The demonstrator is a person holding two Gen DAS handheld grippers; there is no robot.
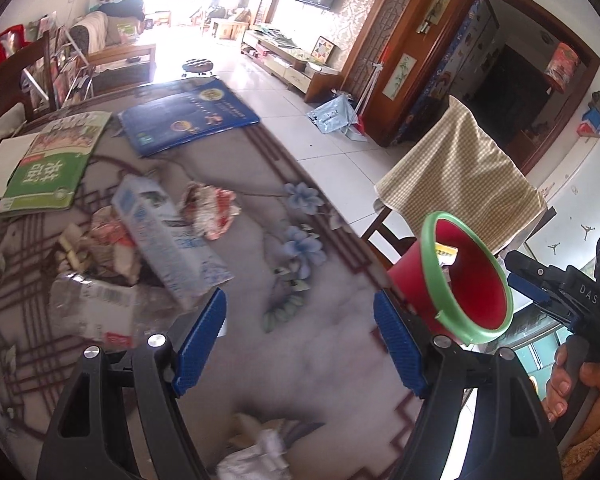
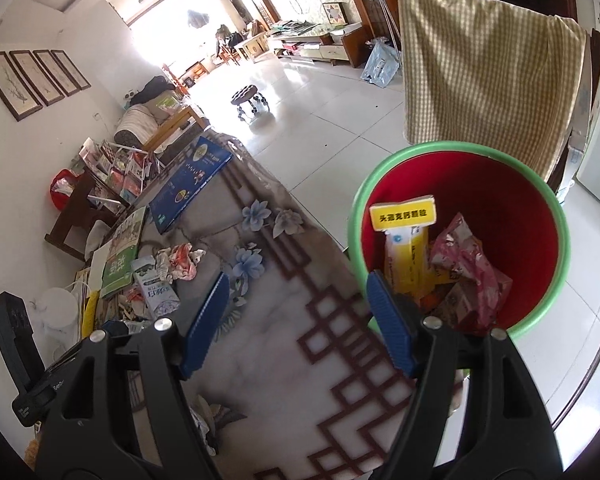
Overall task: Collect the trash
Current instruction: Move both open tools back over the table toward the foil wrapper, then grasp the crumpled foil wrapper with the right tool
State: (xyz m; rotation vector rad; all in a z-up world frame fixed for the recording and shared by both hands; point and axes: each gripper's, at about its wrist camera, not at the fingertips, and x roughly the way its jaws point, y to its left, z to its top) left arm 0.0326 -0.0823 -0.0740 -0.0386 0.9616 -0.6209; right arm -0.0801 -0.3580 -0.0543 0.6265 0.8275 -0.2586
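A red bin with a green rim (image 2: 556,240) stands off the table's right edge and holds a yellow box (image 2: 406,248) and a pink wrapper (image 2: 466,260); it also shows in the left wrist view (image 1: 480,280). Trash lies on the table: a white-blue milk carton (image 1: 160,236), a crumpled red-white wrapper (image 1: 212,210), a clear plastic bottle (image 1: 96,308) and small scraps. My left gripper (image 1: 300,332) is open and empty over the tablecloth right of the pile. My right gripper (image 2: 300,320) is open and empty beside the bin; it shows in the left wrist view (image 1: 528,280).
A green book (image 1: 52,164) and a blue book (image 1: 188,116) lie at the table's far end. A chair draped with a checked cloth (image 1: 460,176) stands behind the bin. Crumpled paper (image 1: 260,448) lies at the near edge. Tiled floor (image 2: 320,120) is to the right.
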